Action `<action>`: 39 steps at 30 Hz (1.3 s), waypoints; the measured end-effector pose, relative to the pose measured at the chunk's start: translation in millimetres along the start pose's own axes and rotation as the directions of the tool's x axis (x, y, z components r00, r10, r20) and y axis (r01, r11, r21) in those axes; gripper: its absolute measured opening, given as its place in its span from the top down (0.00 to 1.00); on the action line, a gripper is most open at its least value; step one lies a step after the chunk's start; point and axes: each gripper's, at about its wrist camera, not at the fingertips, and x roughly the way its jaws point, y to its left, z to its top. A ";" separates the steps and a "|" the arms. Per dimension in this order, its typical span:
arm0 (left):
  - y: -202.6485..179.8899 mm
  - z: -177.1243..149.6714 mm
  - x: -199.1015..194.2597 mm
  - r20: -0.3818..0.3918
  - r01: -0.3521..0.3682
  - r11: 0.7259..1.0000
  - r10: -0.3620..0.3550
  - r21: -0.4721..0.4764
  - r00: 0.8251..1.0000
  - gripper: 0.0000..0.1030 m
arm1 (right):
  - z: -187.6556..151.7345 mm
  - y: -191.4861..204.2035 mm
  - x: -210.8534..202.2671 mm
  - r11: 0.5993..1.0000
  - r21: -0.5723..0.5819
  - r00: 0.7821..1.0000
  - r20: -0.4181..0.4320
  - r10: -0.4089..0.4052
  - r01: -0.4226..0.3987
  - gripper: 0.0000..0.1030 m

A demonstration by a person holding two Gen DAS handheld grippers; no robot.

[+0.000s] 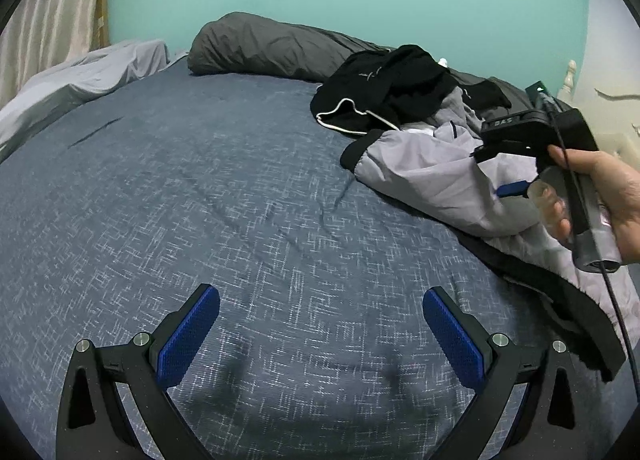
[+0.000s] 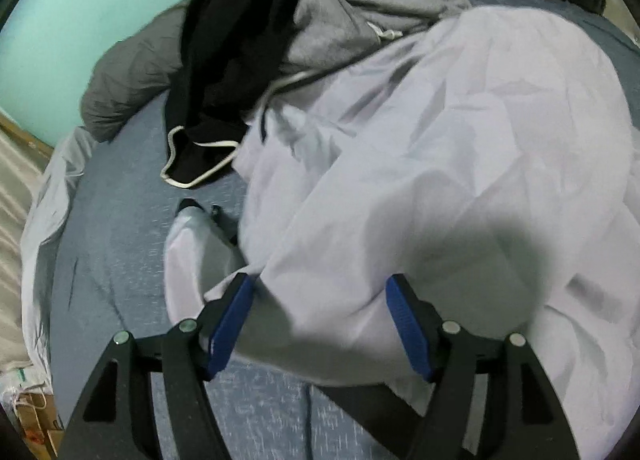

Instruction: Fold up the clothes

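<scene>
A pale lilac jacket [image 1: 420, 176] with black cuffs and hem lies crumpled on the right side of the bed. Behind it are black shorts with white trim [image 1: 368, 100] and a grey sweatshirt [image 2: 332, 24]. My right gripper [image 2: 320, 280] points down at the jacket [image 2: 460, 140], its jaws wide, with a fold of the pale fabric lying between the blue pads [image 2: 230, 324]; they do not press on it. A person's hand [image 1: 608, 196] holds that gripper over the jacket. My left gripper [image 1: 322, 292] stands open over the bare blue bedcover [image 1: 200, 200], with nothing between its fingers.
A dark grey rolled duvet [image 1: 272, 48] lies along the turquoise wall at the head of the bed. A light grey sheet [image 1: 80, 76] is bunched at the left edge, beside a curtain [image 1: 48, 20]. A cardboard box [image 2: 36, 420] stands on the floor beyond the bed's left side.
</scene>
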 end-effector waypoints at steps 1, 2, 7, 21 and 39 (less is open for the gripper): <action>-0.1 -0.2 0.4 -0.001 0.001 1.000 -0.001 0.000 1.000 0.00 | -0.5 -1.6 3.5 1.000 -0.003 1.000 -0.005 0.006 -0.006 0.39; 0.1 -0.3 0.5 -0.001 0.000 1.000 0.000 -0.001 1.000 0.00 | -1.2 -3.2 6.9 1.000 -0.008 1.000 -0.010 0.012 -0.012 0.45; -1.3 -0.9 0.7 -0.001 -0.002 1.000 0.002 0.004 1.000 0.00 | -13.8 -7.7 8.0 0.995 -0.099 1.000 0.000 0.026 -0.026 0.94; -11.0 -3.3 -0.9 0.002 0.001 1.000 -0.001 0.026 1.000 0.00 | -43.3 -143.8 -107.0 0.969 -0.183 0.979 0.146 -0.143 0.169 0.99; -22.8 -8.6 5.0 -0.004 -0.005 0.998 0.006 0.056 1.000 0.00 | -44.6 -340.3 -219.2 0.785 0.126 0.766 0.172 -0.619 0.606 0.91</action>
